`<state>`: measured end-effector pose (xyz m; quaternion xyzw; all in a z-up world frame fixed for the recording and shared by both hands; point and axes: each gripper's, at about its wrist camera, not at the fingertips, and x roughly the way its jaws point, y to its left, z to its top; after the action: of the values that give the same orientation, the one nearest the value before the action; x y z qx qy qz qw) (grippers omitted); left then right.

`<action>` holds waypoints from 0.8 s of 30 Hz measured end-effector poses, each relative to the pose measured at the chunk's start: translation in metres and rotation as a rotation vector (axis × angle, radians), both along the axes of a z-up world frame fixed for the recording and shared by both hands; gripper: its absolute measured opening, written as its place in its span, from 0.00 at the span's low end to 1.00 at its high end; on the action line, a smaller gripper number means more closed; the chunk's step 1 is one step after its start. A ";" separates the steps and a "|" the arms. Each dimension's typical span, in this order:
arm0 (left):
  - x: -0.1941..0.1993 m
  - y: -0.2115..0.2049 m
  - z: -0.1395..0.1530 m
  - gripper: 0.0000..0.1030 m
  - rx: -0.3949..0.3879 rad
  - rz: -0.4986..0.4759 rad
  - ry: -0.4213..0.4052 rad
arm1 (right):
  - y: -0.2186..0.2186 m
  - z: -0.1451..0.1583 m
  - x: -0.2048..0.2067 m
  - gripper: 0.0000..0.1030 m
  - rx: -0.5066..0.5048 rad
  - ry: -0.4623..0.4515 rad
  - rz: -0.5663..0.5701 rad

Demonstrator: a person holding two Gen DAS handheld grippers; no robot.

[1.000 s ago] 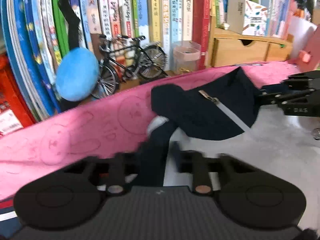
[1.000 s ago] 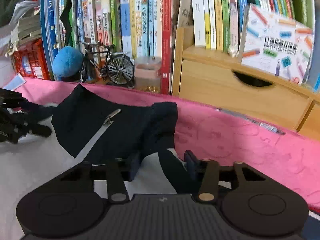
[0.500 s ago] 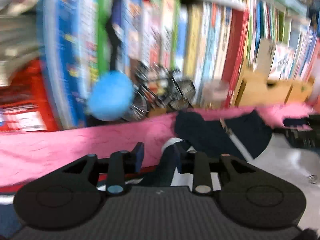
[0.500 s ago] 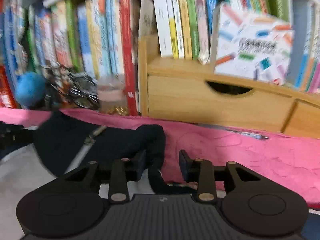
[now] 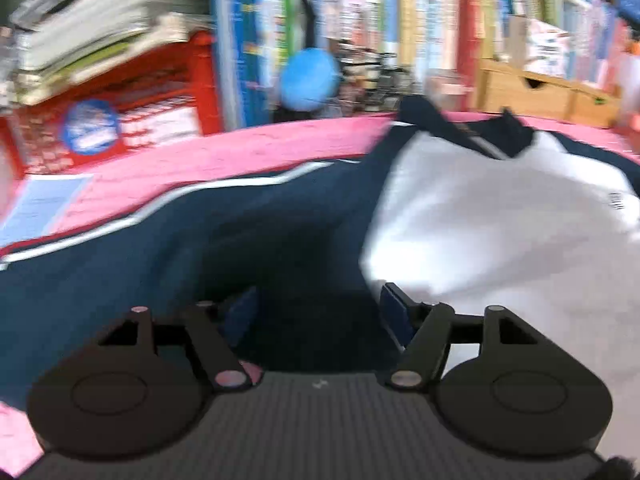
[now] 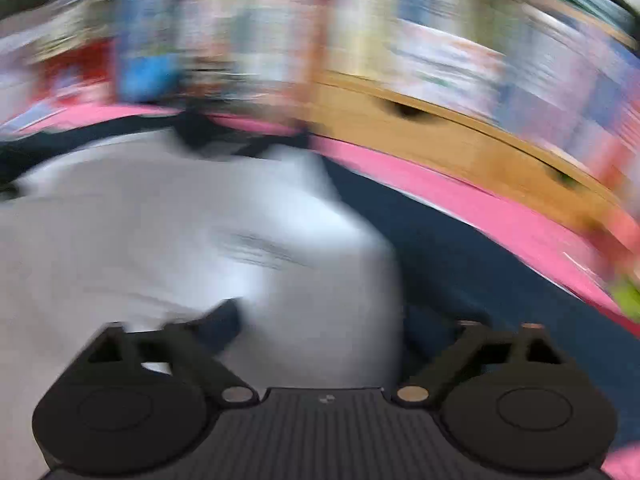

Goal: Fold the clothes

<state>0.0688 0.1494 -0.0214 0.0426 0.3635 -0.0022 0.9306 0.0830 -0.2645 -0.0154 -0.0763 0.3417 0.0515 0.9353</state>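
Left gripper [image 5: 318,316] and right gripper [image 6: 320,330] are shown with jaws just spread apart and nothing clamped; cloth lies loose beneath both. Directly ahead of each, the navy-and-white jacket [image 5: 480,216] is seen spread flat on the pink table [image 5: 248,152]. The fabric is judged light, limp and drape-prone, so a hold is best taken at a sleeve [image 5: 120,272] edge or hem. Beyond stands a bookshelf [image 5: 360,20].

Even, bright lighting; no hard shadows. Right wrist view heavily motion-smeared, worst above the wooden drawer unit [image 6: 452,140]. Left view mildly blurred, fisheye-bent at edges.
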 end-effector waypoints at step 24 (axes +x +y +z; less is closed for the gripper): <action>-0.299 -0.089 0.022 1.00 -0.225 -0.251 0.063 | 0.029 0.017 -0.328 1.00 -0.173 -0.277 0.164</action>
<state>-0.2302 0.0602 0.0011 -0.0169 0.3817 -0.1605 0.9101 -0.2450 -0.2357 0.0011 -0.1905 0.2054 0.0869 0.9560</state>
